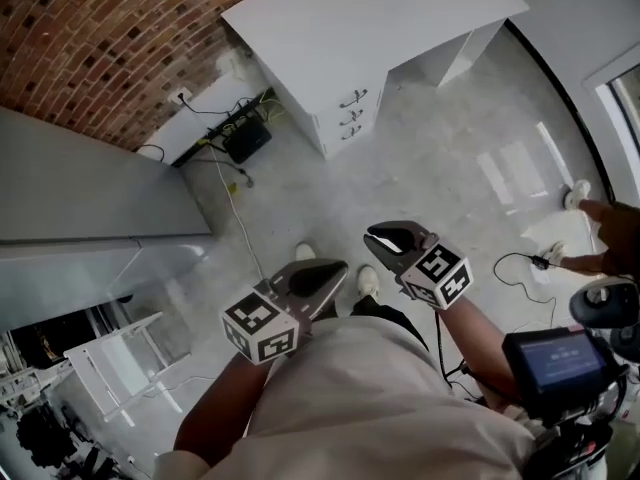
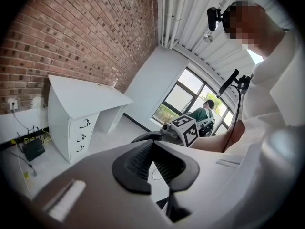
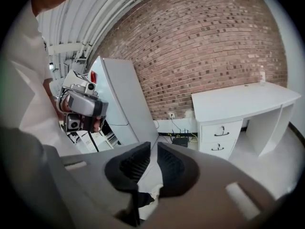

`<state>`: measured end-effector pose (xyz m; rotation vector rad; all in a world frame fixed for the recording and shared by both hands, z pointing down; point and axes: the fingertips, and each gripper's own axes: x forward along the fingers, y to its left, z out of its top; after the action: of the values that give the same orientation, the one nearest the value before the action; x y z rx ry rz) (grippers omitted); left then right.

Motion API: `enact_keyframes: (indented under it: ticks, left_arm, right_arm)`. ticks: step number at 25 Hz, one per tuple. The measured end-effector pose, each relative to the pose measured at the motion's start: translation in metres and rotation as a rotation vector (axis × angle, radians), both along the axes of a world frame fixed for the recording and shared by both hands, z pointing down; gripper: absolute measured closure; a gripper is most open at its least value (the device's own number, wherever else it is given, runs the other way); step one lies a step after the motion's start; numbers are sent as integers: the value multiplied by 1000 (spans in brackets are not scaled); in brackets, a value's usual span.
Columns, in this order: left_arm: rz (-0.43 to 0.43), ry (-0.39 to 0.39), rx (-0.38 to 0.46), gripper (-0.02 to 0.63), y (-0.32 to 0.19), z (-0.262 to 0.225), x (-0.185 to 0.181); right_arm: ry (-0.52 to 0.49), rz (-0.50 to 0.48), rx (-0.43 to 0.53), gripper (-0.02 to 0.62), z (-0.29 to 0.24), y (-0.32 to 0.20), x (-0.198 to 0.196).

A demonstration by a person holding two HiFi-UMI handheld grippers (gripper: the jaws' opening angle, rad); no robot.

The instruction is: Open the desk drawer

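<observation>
The white desk (image 1: 370,18) stands far off against the brick wall. Its three drawers (image 1: 350,113), all closed, have dark curved handles. The left gripper view shows the desk (image 2: 86,101) and drawers (image 2: 83,132) at left; in the right gripper view the desk (image 3: 243,101) and drawers (image 3: 220,133) are at right. My left gripper (image 1: 315,278) and right gripper (image 1: 395,236) are held close to my body above the floor, both shut and empty. The black pads meet in each gripper's own view: left gripper (image 2: 153,144), right gripper (image 3: 153,148).
A black box (image 1: 247,138) with tangled cables lies on the floor left of the desk. A grey partition (image 1: 90,198) fills the left side. Another person's hand (image 1: 610,233) and a camera rig (image 1: 560,363) are at right. A cable (image 1: 515,263) trails over the floor.
</observation>
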<state>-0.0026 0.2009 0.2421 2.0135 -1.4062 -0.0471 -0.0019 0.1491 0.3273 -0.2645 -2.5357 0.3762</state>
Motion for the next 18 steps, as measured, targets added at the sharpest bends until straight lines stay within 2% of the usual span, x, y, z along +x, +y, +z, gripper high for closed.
enact_keyframes:
  ticks: [7, 10, 13, 18]
  left_arm:
    - [231, -4, 12, 600, -31, 4, -48]
    - [322, 3, -13, 600, -39, 18, -65]
    - [365, 3, -49, 600, -57, 37, -73]
    - [420, -5, -76, 600, -98, 62, -63]
  right_arm:
    - [-10, 306, -147, 563, 29, -55, -55]
    - [-11, 457, -234, 563, 55, -79, -70]
    - [-25, 566, -322, 563, 83, -110, -80]
    - [-113, 671, -548, 563, 129, -163, -99]
